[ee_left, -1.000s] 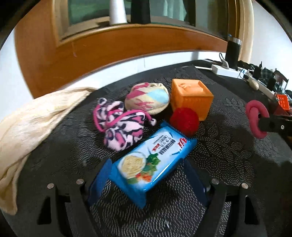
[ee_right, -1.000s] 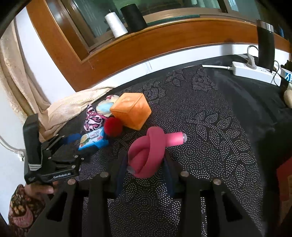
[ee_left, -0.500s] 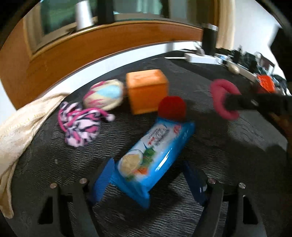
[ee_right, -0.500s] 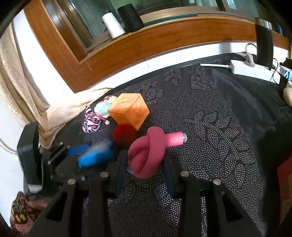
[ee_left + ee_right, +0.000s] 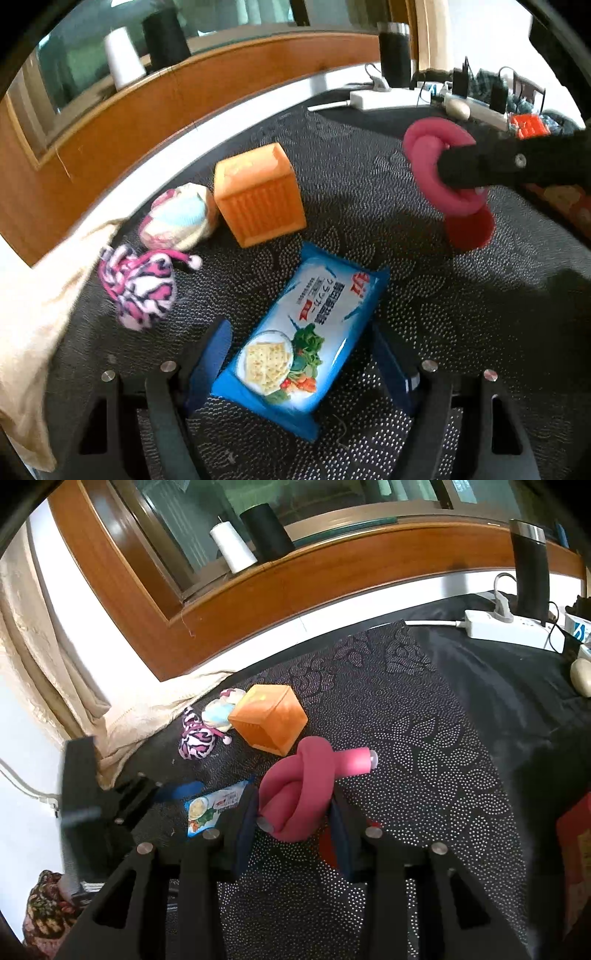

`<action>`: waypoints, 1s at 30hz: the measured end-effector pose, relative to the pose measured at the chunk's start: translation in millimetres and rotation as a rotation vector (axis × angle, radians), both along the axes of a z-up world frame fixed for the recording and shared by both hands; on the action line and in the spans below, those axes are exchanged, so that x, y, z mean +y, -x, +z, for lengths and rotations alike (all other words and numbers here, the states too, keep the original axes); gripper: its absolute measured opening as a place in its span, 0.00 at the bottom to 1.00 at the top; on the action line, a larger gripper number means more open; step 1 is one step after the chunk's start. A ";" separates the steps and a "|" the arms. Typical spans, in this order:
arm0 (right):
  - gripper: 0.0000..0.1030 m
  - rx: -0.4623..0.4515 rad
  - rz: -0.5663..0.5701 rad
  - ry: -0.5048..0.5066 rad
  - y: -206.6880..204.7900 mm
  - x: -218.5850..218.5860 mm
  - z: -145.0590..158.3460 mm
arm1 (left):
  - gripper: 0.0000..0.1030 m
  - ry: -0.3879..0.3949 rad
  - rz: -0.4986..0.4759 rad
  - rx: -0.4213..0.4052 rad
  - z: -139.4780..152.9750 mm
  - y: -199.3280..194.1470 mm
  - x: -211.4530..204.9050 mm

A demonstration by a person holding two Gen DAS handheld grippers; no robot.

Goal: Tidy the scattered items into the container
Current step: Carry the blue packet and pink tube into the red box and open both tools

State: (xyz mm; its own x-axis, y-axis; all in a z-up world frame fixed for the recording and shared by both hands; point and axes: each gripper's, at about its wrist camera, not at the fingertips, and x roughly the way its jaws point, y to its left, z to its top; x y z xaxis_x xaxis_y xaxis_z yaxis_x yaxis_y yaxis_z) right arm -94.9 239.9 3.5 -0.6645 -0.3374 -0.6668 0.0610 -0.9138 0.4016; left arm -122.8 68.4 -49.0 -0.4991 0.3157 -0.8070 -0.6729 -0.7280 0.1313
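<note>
A blue cracker packet (image 5: 321, 295) lies lengthwise between the blue fingers of my left gripper (image 5: 299, 343), and both pads press on its sides. The same packet (image 5: 214, 805) shows just left of my right gripper (image 5: 293, 801), which is shut on a pink knotted toy (image 5: 306, 775). In the left wrist view that pink knot (image 5: 432, 155) hangs at the right, above a red ball (image 5: 469, 229). An orange box (image 5: 258, 195) stands on the dark patterned mat behind the packet. Beside the box lie a pastel ball (image 5: 181, 218) and a pink, white and black rope toy (image 5: 140, 288).
A cream cloth (image 5: 33, 332) drapes over the table's left edge. A white power strip (image 5: 509, 627), cables and a black tumbler (image 5: 530, 572) stand at the back right. Thread cones (image 5: 231, 546) sit on the wooden sill. A patterned sleeve (image 5: 44, 904) shows at the lower left.
My left gripper has moved right with the packet, away from the rope toy and pastel ball. The red ball has shifted right and now lies under the pink knot. The right gripper stayed put.
</note>
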 end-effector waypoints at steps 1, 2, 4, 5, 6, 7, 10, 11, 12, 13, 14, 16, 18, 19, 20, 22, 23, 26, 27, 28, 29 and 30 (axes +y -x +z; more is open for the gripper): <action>0.39 0.001 -0.002 0.002 -0.1 0.7 0.5 | 0.76 -0.025 0.005 -0.016 -0.4 2.2 -2.2; 0.39 0.002 -0.004 0.003 -0.2 1.2 0.7 | 0.74 -0.041 0.015 -0.028 -0.6 3.2 -4.4; 0.39 0.001 -0.007 0.005 -0.1 2.0 0.6 | 0.61 -0.071 0.022 -0.046 -0.1 2.0 -8.2; 0.39 0.002 -0.008 0.004 -0.2 2.2 0.6 | 0.55 -0.084 0.023 -0.053 0.3 0.1 -8.7; 0.39 0.003 -0.009 0.004 -0.3 2.2 0.8 | 0.48 -0.093 0.028 -0.054 0.4 -3.0 -8.0; 0.39 0.006 -0.010 0.005 -0.6 2.5 1.2 | 0.45 -0.098 0.033 -0.055 0.2 -6.2 -7.0; 0.39 0.018 -0.018 0.013 -1.6 5.2 3.4 | 0.44 -0.116 0.080 -0.050 3.9 -16.2 -6.3; 0.39 0.023 -0.020 0.019 -2.2 6.4 4.4 | 0.44 -0.131 0.096 -0.044 6.3 -19.8 -6.4; 0.39 0.030 -0.023 0.024 -2.9 7.5 5.5 | 0.44 -0.145 0.112 -0.039 8.7 -23.4 -6.5; 0.39 0.036 -0.023 0.031 -3.6 8.4 6.7 | 0.44 -0.160 0.126 -0.035 10.0 -26.3 -7.3; 0.39 0.043 -0.022 0.037 -4.4 9.1 8.0 | 0.44 -0.180 0.144 -0.031 13.7 -29.9 -9.4; 0.39 0.057 -0.020 0.051 -5.9 10.4 10.6 | 0.44 -0.222 0.192 -0.017 22.9 -38.4 -14.8; 0.39 0.072 -0.016 0.069 -7.7 12.0 13.6 | 0.44 -0.257 0.233 -0.008 30.5 -45.0 -19.2; 0.39 0.082 -0.010 0.084 -8.9 13.2 15.5 | 0.44 -0.266 0.252 -0.003 33.1 -49.2 -20.4; 0.39 0.091 -0.006 0.099 -10.2 14.9 17.5 | 0.44 -0.276 0.271 0.002 35.7 -53.3 -21.6; 0.39 0.117 -0.003 0.140 -14.7 22.1 23.7 | 0.44 -0.301 0.304 0.008 40.9 -62.3 -22.5; 0.39 0.130 -0.004 0.160 -17.2 25.7 27.0 | 0.44 -0.315 0.317 0.011 43.7 -66.8 -22.9; 0.39 0.154 -0.020 0.223 -26.6 39.5 36.6 | 0.44 -0.350 0.348 0.021 51.9 -80.5 -21.2; 0.39 0.158 -0.022 0.235 -31.9 44.1 39.4 | 0.44 -0.358 0.353 0.025 54.8 -84.9 -20.6; 0.39 0.164 -0.027 0.239 -38.7 49.2 42.4 | 0.44 -0.365 0.353 0.028 57.1 -88.9 -18.3; 0.39 0.172 -0.037 0.236 -46.5 54.9 44.7 | 0.44 -0.373 0.348 0.032 59.8 -94.2 -15.6; 0.39 0.179 -0.051 0.227 -55.0 61.0 46.4 | 0.44 -0.374 0.339 0.033 62.4 -96.8 -14.4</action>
State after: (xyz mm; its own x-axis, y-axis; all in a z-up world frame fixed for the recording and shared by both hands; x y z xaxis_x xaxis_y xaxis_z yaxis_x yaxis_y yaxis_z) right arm -39.9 300.9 49.9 -0.7851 -0.4272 -0.4485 0.1054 -0.8057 0.5829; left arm -26.1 54.0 13.4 -0.6472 0.3965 -0.6512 -0.3907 -0.9059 -0.1632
